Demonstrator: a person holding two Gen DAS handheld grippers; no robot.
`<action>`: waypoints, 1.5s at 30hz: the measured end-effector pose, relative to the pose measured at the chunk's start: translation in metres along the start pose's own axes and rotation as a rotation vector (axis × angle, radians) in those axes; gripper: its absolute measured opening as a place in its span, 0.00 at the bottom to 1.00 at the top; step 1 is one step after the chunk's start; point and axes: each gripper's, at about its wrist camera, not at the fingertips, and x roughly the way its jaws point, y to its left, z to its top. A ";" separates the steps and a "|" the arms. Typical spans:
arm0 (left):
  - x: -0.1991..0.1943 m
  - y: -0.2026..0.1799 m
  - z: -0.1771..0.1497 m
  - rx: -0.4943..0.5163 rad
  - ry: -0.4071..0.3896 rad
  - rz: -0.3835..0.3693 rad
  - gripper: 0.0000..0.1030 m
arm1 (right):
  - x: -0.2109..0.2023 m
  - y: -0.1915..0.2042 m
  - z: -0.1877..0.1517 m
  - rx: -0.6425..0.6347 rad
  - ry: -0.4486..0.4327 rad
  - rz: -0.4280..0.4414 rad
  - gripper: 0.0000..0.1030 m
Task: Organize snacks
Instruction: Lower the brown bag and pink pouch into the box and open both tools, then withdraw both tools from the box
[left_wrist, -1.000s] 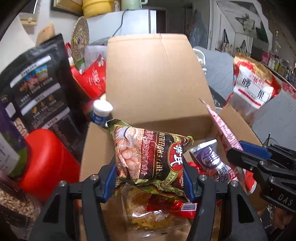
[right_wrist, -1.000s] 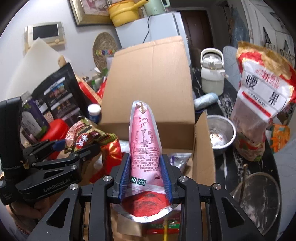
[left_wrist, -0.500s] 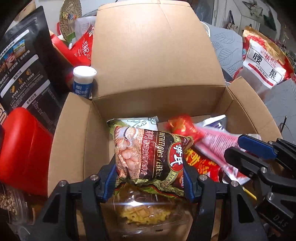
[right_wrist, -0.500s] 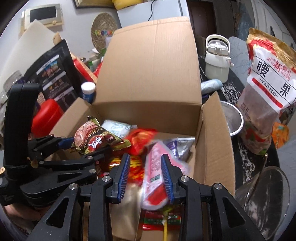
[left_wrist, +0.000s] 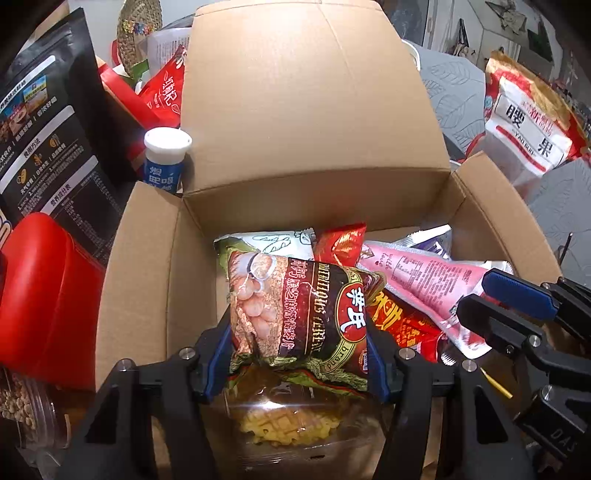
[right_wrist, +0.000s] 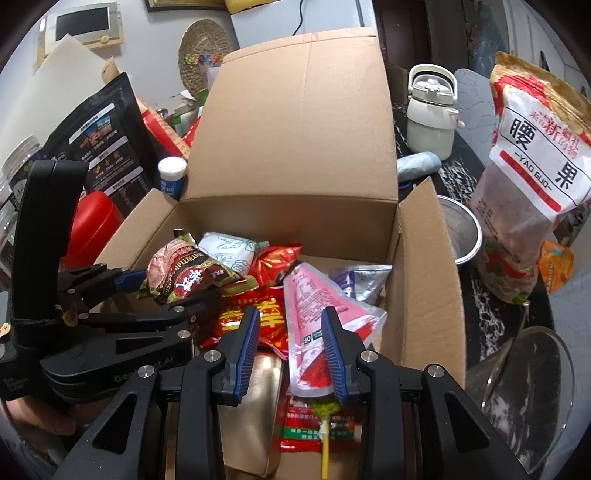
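Observation:
An open cardboard box (left_wrist: 147, 295) holds several snack packets. My left gripper (left_wrist: 297, 332) is shut on a brown cereal packet (left_wrist: 295, 306), held just over the box's near left part. In the right wrist view the same gripper (right_wrist: 177, 286) and cereal packet (right_wrist: 188, 269) appear at left. A pink pouch (right_wrist: 314, 306) lies tilted on red packets in the box (right_wrist: 417, 277). My right gripper (right_wrist: 290, 343) stands open around its lower end, with a gap at the left pad. From the left wrist, the pink pouch (left_wrist: 417, 280) reaches toward the right gripper (left_wrist: 472, 291).
A clear tub of yellow waffle snacks (left_wrist: 291, 424) sits under the left gripper. Left of the box are a red container (left_wrist: 40, 295), a black bag (left_wrist: 48, 129) and a white-capped bottle (left_wrist: 166, 158). To the right stand a large nut bag (right_wrist: 528, 177), a white kettle (right_wrist: 430, 114), a steel bowl (right_wrist: 461, 232) and a glass bowl (right_wrist: 524, 387).
The pink pouch, upright between my right fingers a second ago, now lies in the box. My left gripper has sunk toward the box with the cereal packet. Both views tipped downward.

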 end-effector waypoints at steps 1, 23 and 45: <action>-0.002 0.000 0.001 0.000 -0.002 0.007 0.58 | -0.002 0.000 0.000 -0.001 -0.004 -0.004 0.33; -0.087 0.016 -0.011 -0.048 -0.161 0.049 0.60 | -0.067 0.015 -0.002 -0.004 -0.104 -0.045 0.45; -0.228 0.014 -0.056 -0.032 -0.387 0.018 0.60 | -0.191 0.074 -0.033 -0.104 -0.318 -0.068 0.55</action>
